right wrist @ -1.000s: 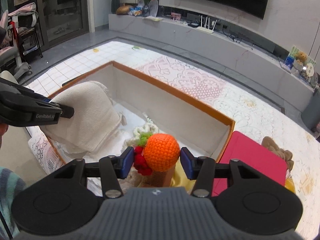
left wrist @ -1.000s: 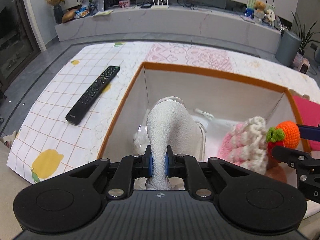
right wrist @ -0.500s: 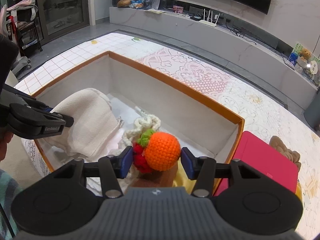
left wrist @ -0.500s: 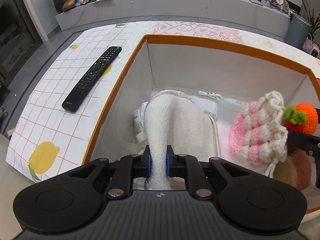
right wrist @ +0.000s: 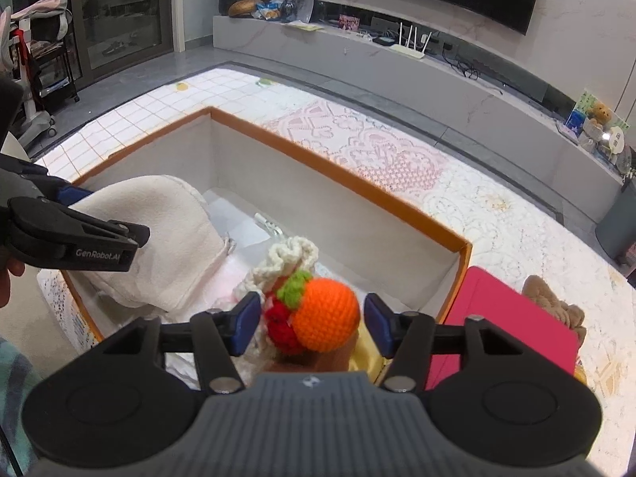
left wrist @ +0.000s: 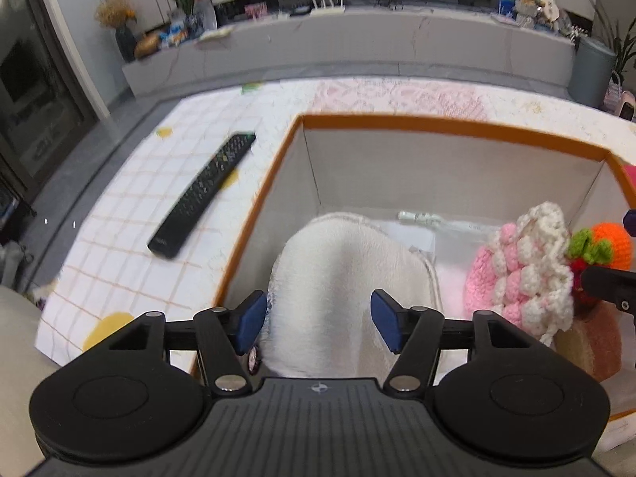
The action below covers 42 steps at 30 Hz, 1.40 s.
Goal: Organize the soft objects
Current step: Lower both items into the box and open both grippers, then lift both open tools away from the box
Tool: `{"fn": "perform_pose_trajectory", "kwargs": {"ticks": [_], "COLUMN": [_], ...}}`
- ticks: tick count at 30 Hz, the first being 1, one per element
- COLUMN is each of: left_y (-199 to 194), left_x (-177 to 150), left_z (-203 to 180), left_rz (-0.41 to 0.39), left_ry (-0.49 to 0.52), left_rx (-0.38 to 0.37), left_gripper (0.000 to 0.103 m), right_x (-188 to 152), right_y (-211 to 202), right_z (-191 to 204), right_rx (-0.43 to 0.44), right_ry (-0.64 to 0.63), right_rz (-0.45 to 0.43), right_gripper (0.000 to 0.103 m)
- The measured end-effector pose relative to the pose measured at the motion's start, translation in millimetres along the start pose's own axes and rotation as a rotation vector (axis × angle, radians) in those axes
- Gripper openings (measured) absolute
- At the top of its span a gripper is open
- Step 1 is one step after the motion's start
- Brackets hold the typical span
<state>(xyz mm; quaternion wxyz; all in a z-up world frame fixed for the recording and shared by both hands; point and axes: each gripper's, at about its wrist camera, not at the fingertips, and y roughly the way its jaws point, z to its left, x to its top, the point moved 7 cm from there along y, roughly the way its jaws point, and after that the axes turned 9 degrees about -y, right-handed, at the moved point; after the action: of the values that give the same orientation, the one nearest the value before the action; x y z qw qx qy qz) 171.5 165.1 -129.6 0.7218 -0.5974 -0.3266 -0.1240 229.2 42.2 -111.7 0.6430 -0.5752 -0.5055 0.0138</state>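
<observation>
Two grippers were at work over one orange-rimmed storage box [left wrist: 457, 124], and both stood released: the left gripper [left wrist: 317, 320] had its blue pads spread wide either side of the white fleece cloth [left wrist: 349, 278], which lay humped in the box's near-left corner, while the right gripper [right wrist: 313, 320] sat open around the orange crochet fruit [right wrist: 326, 314], pads just clear of it on both sides. That fruit, with its green leaf and red berry, rested on top of the pile at the box's right end, touching the pink-and-cream crochet pouch [left wrist: 524, 270]. The step in hand looked like the let-go, and doing it well meant backing each gripper straight out along its own line with the pads kept wide, so that neither snagged the fleece's loops or tipped the fruit off its perch. The count: one fleece cloth, one crochet pouch, one crochet fruit, one brownish soft item [left wrist: 592, 349] under them, all in the box. Outside it on the bench lay one black remote control [left wrist: 202, 194], one pink flat case [right wrist: 505, 326] and one tan plush toy [right wrist: 556, 310], that last one probably still awaiting its turn.
</observation>
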Motion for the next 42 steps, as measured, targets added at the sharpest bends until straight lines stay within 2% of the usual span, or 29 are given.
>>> {"fn": "perform_pose_trajectory", "kwargs": {"ticks": [2, 4, 6, 14, 20, 25, 30, 38, 42], "left_y": [-9.0, -17.9, -27.4, -71.8, -101.5, -118.8, -127.3, -137.0, -145.2], "left_x": [3.0, 6.0, 8.9, 12.1, 1.3, -10.0, -25.1, -58.6, -71.1], "left_z": [-0.3, 1.1, 2.7, -8.4, -33.0, -62.9, -99.8, -164.4, -198.7], "left_rz": [-0.022, -0.048, -0.073, -0.178, -0.214, -0.201, -0.148, -0.041, -0.023], "left_ry": [0.003, 0.001, -0.001, 0.013, 0.071, 0.128, 0.165, 0.220, 0.245], "left_rx": [-0.004, -0.006, 0.000, -0.050, -0.134, -0.217, -0.301, -0.392, -0.435], "left_gripper": [0.074, 0.075, 0.075, 0.075, 0.075, 0.074, 0.074, 0.073, 0.072], "right_x": [2.2, 4.7, 6.1, -3.2, -20.8, -41.5, -69.9, -120.6, -146.4], "right_y": [-5.9, -12.2, -19.0, -53.9, -83.3, -106.4, -124.2, -140.9, -145.0], "right_z": [-0.5, -0.7, -0.1, 4.3, 4.2, -4.7, -22.9, -65.1, -88.6], "right_rx": [-0.008, -0.020, -0.027, -0.031, -0.009, 0.000, -0.004, -0.048, -0.070], "right_ry": [-0.006, -0.007, -0.006, -0.002, 0.014, 0.018, 0.044, 0.102, 0.140], "right_rz": [-0.012, -0.023, -0.035, -0.074, -0.089, -0.091, -0.070, -0.016, 0.010], "right_gripper": [0.064, 0.073, 0.077, 0.080, 0.081, 0.081, 0.081, 0.081, 0.081]}}
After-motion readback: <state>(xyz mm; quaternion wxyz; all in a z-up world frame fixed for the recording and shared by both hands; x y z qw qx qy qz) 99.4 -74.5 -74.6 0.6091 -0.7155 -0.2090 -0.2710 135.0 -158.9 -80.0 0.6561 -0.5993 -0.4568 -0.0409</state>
